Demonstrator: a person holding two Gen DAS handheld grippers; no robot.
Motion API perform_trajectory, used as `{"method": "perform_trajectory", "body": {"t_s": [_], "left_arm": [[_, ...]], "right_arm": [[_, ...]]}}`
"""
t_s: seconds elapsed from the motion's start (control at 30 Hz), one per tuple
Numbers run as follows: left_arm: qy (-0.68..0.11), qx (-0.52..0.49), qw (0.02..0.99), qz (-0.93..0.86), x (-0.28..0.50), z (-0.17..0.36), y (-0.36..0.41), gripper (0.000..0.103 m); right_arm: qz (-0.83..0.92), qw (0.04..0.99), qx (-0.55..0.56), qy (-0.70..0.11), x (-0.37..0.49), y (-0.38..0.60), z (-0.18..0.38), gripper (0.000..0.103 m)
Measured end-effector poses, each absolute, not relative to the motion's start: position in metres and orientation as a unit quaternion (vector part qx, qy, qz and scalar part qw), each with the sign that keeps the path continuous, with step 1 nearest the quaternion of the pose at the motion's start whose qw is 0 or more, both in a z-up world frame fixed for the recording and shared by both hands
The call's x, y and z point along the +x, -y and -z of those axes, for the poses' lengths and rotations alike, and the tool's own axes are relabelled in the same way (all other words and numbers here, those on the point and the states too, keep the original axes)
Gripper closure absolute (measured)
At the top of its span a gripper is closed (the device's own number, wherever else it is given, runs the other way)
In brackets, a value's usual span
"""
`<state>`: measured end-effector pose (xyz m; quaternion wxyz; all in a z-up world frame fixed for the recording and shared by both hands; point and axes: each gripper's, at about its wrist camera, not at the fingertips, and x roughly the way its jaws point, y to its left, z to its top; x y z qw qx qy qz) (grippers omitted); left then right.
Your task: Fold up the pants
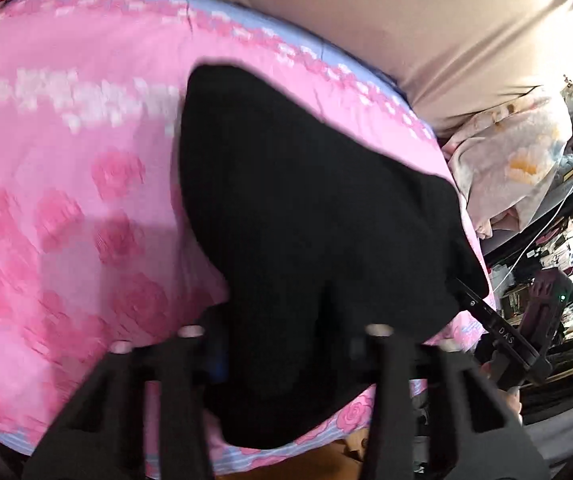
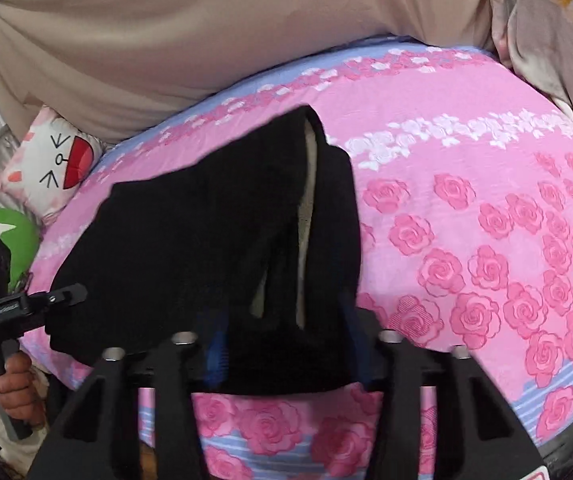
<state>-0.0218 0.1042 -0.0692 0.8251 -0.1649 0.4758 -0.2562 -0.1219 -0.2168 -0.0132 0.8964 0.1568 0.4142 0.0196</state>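
Black pants are bunched on the pink rose-print bedsheet, near its front edge, with a pale lining strip showing along one fold in the right wrist view.

Left gripper: fabric hangs between the fingers and drapes over them. Looks clamped on the pants, but the fingertips are buried in black cloth, so I can't tell how far the jaws are closed.

Right gripper: same story. Blue pads show at the cloth edge and fabric fills the gap, so it's probably gripping. Also visible from the left wrist view at the pants' right corner.

Judgement: mid-fold, both hands carrying one end of the garment over the rest.

To do it well:
- Keep both grippers level and the edge between them taut so the carried layer doesn't sag.
- Carry it far enough to line up with the far edge, then lay it down flat, not dropped.
- Let go only once the cloth rests on the layer below.
- Risk: one side slipping gives a skewed fold, and that lining strip suggests the layers are already uneven.
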Motion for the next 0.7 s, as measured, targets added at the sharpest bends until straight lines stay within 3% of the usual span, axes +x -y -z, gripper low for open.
{"method": "perform_trajectory", "body": {"t_s": [0.13, 0.2, 0.23, 0.3, 0.4, 0.47, 0.5, 0.53, 0.6, 0.67, 0.7], "left_arm": [[-0.443, -0.129, 0.851, 0.250, -0.026, 0.035, -0.116, 0.083], [-0.464, -0.096, 0.849, 0.232, -0.021, 0.050, -0.105, 0.081], [-0.474, -0.088, 0.847, 0.224, -0.019, 0.060, -0.103, 0.078], [-0.464, -0.072, 0.859, 0.204, -0.026, 0.066, -0.100, 0.061], [-0.423, -0.044, 0.891, 0.157, -0.048, 0.041, -0.108, 0.055], [-0.396, -0.038, 0.907, 0.134, -0.052, 0.023, -0.110, 0.050], [-0.387, -0.047, 0.912, 0.127, -0.052, 0.014, -0.111, 0.048], [-0.373, -0.059, 0.917, 0.132, -0.050, 0.002, -0.110, 0.047], [-0.359, -0.064, 0.922, 0.133, -0.044, -0.010, -0.104, 0.031], [-0.363, -0.064, 0.920, 0.134, -0.020, -0.011, -0.082, 0.014], [-0.374, -0.059, 0.916, 0.134, -0.008, -0.006, -0.072, 0.014]], "right_arm": [[-0.050, 0.909, 0.151, -0.386, -0.133, 0.202, -0.019, 0.068], [-0.043, 0.905, 0.134, -0.401, -0.132, 0.200, -0.006, 0.059], [-0.029, 0.901, 0.127, -0.414, -0.129, 0.202, 0.005, 0.047], [-0.015, 0.894, 0.151, -0.421, -0.132, 0.215, 0.027, 0.045], [0.000, 0.902, 0.165, -0.400, -0.143, 0.223, 0.005, 0.045], [0.021, 0.923, 0.110, -0.368, -0.142, 0.213, -0.027, 0.056], [0.012, 0.929, 0.100, -0.357, -0.137, 0.207, -0.040, 0.072], [0.001, 0.931, 0.098, -0.352, -0.132, 0.203, -0.047, 0.078], [-0.046, 0.930, 0.096, -0.352, -0.104, 0.189, -0.058, 0.098], [-0.073, 0.923, 0.076, -0.371, -0.069, 0.171, -0.050, 0.099], [-0.077, 0.917, 0.066, -0.385, -0.053, 0.165, -0.040, 0.099]]}}
